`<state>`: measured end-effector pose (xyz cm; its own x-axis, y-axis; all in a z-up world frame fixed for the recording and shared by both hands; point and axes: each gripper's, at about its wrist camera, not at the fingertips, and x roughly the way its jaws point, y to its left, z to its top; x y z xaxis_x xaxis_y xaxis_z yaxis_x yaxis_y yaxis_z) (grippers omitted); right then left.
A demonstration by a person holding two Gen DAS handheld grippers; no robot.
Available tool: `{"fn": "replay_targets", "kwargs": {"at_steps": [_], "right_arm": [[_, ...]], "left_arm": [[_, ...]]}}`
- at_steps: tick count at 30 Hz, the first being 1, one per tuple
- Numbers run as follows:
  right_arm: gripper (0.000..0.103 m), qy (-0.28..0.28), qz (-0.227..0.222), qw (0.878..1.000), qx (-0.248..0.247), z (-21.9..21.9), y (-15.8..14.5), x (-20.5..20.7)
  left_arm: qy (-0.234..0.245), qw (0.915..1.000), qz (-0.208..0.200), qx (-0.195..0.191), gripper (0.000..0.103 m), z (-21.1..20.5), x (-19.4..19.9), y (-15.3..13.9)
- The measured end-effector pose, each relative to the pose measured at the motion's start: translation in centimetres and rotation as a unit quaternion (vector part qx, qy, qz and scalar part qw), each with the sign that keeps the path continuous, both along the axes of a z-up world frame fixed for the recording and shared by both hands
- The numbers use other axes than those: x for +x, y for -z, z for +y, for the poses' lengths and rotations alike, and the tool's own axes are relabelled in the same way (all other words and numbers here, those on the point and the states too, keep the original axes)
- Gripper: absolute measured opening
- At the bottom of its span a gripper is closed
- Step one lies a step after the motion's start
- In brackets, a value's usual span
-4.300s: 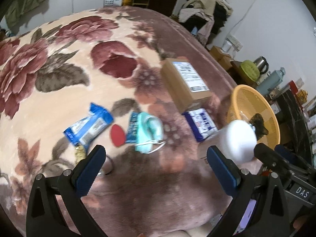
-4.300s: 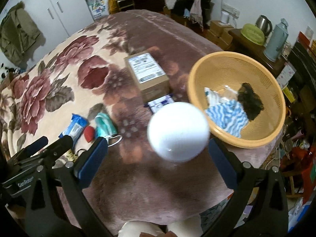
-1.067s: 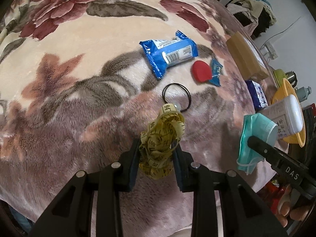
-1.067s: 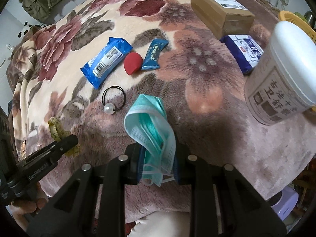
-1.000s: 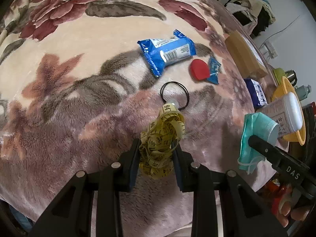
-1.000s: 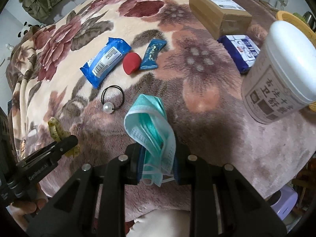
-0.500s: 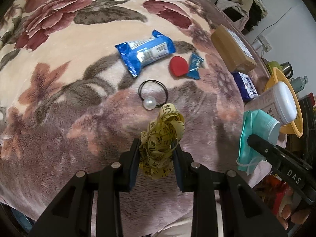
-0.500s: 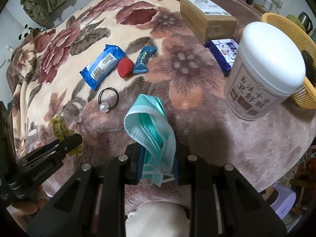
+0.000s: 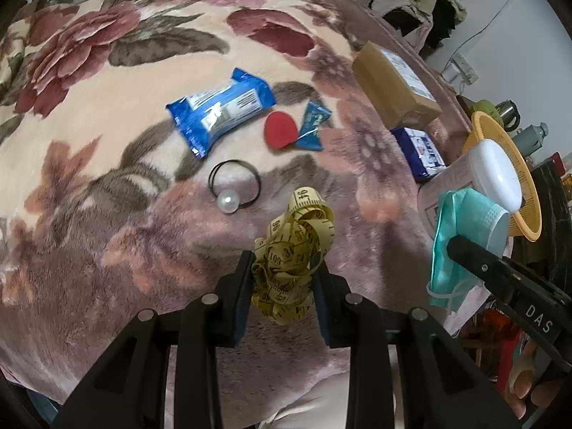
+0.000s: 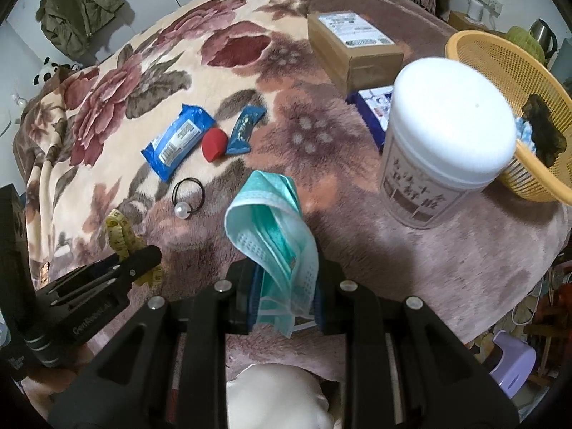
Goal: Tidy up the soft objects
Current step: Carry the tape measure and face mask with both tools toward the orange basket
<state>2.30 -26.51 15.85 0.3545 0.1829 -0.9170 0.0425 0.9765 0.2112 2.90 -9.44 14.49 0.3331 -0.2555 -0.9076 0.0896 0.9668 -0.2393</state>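
2 grippers, jaws nearly closed: left gripper (image 9: 284,271) clamps crumpled yellow measuring tape (image 9: 295,250), right gripper (image 10: 284,293) folded teal face mask (image 10: 275,232), likely bound for orange mesh basket (image 10: 500,57) far right.

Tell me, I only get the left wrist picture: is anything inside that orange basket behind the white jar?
Observer: Yes. The right wrist view shows the basket holding a dark crumpled item, with a bit of blue-and-white cloth beside it.
Operator: Is the green mask really gripped?
Observer: Yes. The right gripper is shut on the mask, pinching its lower part. The rest flops over the jaws.
Operator: Anything beyond the bed's edge?
Observer: A lilac stool stands on the floor to the right.
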Motion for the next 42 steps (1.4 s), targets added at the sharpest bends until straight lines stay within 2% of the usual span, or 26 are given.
{"fn": "replay_targets", "kwargs": {"at_steps": [28, 42], "right_arm": [[0.024, 0.033, -0.048, 0.998, -0.004, -5.5, -4.7, 1.3], [0.024, 0.06, -0.067, 0.996, -0.005, -9.9, -6.5, 2.0]], "left_arm": [[0.062, 0.9969, -0.048, 0.007, 0.031, -7.6, 1.9, -5.2], [0.095, 0.9934, -0.064, 0.007, 0.031, -12.2, 3.0, -7.2]]}}
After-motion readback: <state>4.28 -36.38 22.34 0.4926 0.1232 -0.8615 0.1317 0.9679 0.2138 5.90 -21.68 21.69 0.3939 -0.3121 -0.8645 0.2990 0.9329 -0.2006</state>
